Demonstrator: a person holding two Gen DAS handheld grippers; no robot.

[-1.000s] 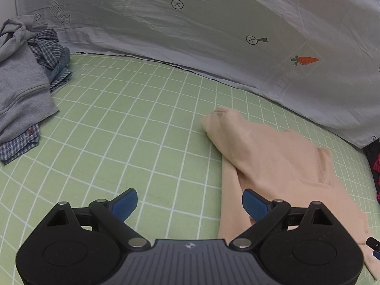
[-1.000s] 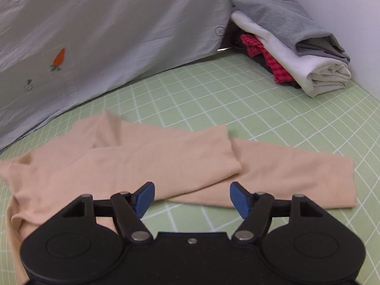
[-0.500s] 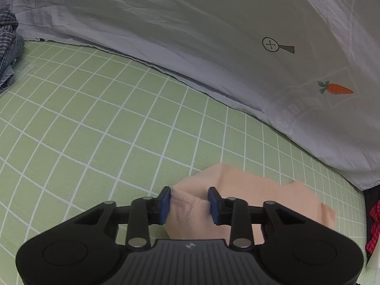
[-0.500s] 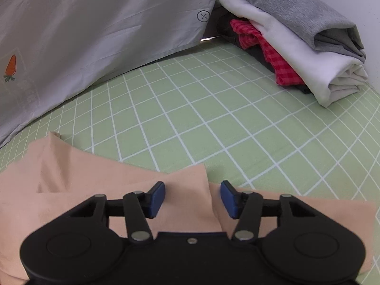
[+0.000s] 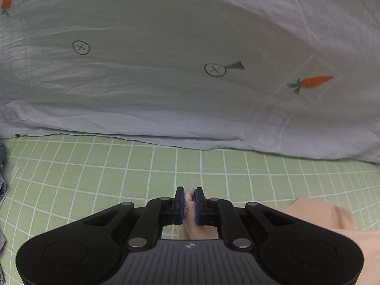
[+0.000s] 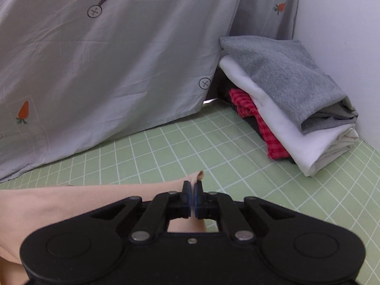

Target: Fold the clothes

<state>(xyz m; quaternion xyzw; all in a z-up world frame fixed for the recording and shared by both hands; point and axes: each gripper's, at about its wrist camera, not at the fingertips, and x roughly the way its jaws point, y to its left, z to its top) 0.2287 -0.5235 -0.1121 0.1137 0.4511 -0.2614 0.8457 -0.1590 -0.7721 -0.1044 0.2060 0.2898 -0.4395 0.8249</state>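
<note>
1. Peach garment lies on a green grid-patterned surface, stretched between two hand-held grippers.
2. Left gripper: its blue-padded fingers have just been closing and now pinch a bunched fold of the peach cloth, which shows as a narrow strip between the pads. More of the garment spreads to the right of these fingers.
3. Right gripper: its fingers have just been closing and now stand pressed together on the garment's edge; a small tip of cloth pokes up just beyond them. The fabric runs off to the left of these fingers.
4. Ahead of both pairs of fingers hangs a pale grey sheet printed with carrots and circled crosses.
5. Right of the right fingers, well apart from them, sits a stack of folded clothes: grey on top, white beneath, red check and a dark layer below, against a white wall.
6. Far left of the left fingers, a bit of blue cloth shows at the frame's edge.
</note>
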